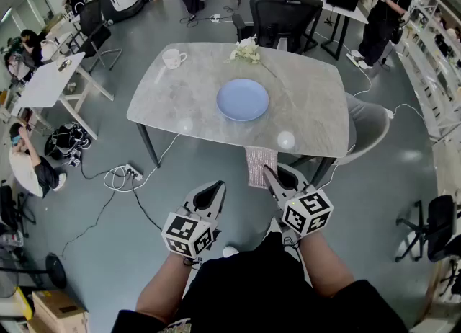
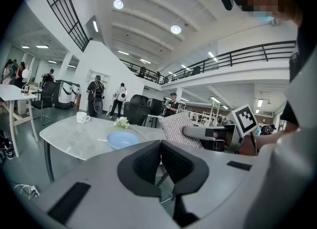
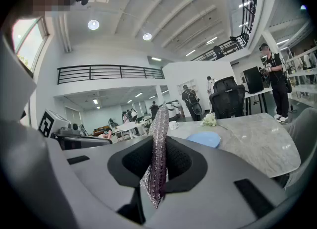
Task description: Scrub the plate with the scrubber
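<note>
A light blue plate (image 1: 243,99) lies near the middle of the grey marble table (image 1: 180,90); it also shows as the plate (image 2: 122,139) and the plate (image 3: 204,139) in both gripper views. My right gripper (image 1: 267,174) is shut on a silvery mesh scrubber (image 1: 259,166), which stands upright between its pads as the scrubber (image 3: 157,153). My left gripper (image 1: 213,193) is shut with nothing in it, its pads (image 2: 159,162) pressed together. Both grippers hang short of the table's near edge, well apart from the plate.
A white mug (image 1: 173,58) and a small white flower bunch (image 1: 246,51) stand on the table's far side. A black office chair (image 1: 287,9) is behind the table, a grey chair (image 1: 366,128) at its right. Cables and a power strip (image 1: 130,173) lie on the floor. People stand around.
</note>
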{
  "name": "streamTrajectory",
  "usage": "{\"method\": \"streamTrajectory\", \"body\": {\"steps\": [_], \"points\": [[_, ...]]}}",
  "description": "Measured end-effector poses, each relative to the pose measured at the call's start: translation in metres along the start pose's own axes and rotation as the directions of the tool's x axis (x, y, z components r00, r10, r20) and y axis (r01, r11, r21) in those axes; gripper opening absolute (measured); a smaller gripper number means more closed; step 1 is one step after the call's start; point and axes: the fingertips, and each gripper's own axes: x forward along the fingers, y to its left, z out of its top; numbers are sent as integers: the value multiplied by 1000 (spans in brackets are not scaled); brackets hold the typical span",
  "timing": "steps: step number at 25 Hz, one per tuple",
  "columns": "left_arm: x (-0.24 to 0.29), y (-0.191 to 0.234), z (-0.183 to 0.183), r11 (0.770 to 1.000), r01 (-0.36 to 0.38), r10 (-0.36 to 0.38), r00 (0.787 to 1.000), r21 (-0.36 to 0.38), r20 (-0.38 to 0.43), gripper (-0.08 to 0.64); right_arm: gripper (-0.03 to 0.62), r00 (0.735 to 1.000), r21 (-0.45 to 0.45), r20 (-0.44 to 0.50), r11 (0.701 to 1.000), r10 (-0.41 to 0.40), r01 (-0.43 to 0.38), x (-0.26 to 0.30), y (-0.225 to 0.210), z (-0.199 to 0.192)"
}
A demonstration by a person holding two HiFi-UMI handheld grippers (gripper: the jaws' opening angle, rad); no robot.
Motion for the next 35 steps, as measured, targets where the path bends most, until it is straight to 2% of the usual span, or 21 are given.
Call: {"method": "streamTrajectory", "body": {"steps": [12, 17, 24, 35], "points": [[-6, 17, -8, 1000, 1, -1, 1000, -17, -11, 18, 74, 1000, 14, -11, 1000, -3, 3, 12, 3, -7], [9, 25, -12, 998, -25, 24, 1000, -54, -16, 18, 75, 999, 0, -43, 1000, 13, -13, 21, -8, -9], [52, 42, -2, 993, -79, 78, 997, -88, -23, 18, 74, 996, -6, -64, 998, 61, -61, 56, -51, 9], [140, 84, 21, 971, -185, 183, 983, -152, -28, 18, 74, 979, -1, -124, 986, 163, -165, 128, -126, 37]]}}
